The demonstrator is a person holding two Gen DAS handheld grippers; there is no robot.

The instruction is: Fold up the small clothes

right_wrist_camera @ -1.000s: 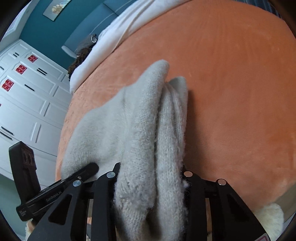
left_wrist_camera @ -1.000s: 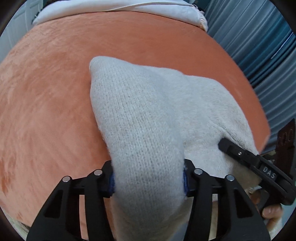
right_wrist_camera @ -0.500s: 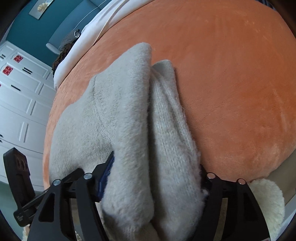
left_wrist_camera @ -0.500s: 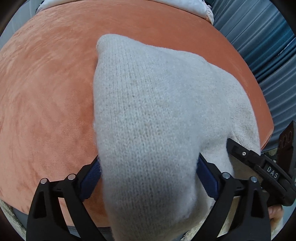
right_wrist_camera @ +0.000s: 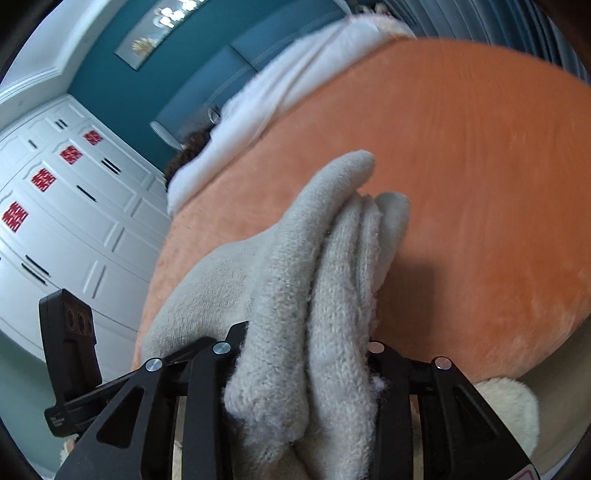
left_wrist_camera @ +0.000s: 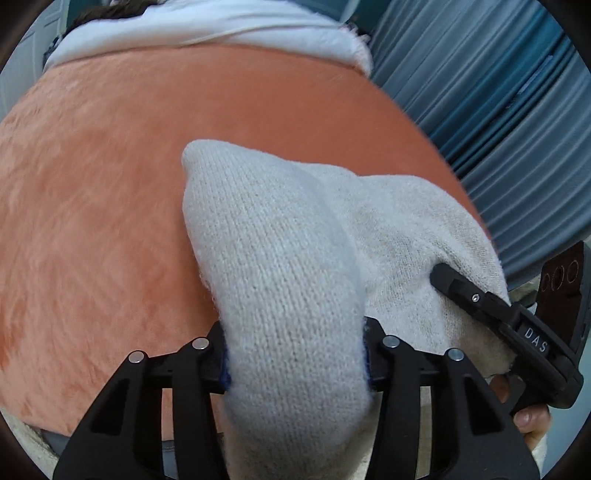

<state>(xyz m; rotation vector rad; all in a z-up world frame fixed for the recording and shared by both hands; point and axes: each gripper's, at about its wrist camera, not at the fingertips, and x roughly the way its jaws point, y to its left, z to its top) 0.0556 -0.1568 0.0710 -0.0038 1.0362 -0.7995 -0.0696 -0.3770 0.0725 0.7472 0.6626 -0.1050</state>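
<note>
A cream knitted garment (left_wrist_camera: pixel 280 266) lies bunched on the orange blanket (left_wrist_camera: pixel 92 206) near its front edge. My left gripper (left_wrist_camera: pixel 295 358) is shut on a thick fold of it. My right gripper (right_wrist_camera: pixel 301 354) is shut on another bunched fold of the same garment (right_wrist_camera: pixel 314 266), which drapes forward in rolled layers. The right gripper also shows in the left wrist view (left_wrist_camera: pixel 491 306) at the garment's right side, and the left gripper shows at the lower left of the right wrist view (right_wrist_camera: pixel 70 354).
A white duvet (left_wrist_camera: pixel 207 26) lies across the far end of the bed. Blue-grey curtains (left_wrist_camera: pixel 498 92) hang on the right. White wardrobe doors (right_wrist_camera: pixel 55 221) stand to the left. A fluffy cream rug (right_wrist_camera: pixel 506 413) lies below the bed's edge.
Both grippers opened wide around the garment half a second ago and have closed on it again. Both cameras have pulled back and tilted up, showing more of the room.
</note>
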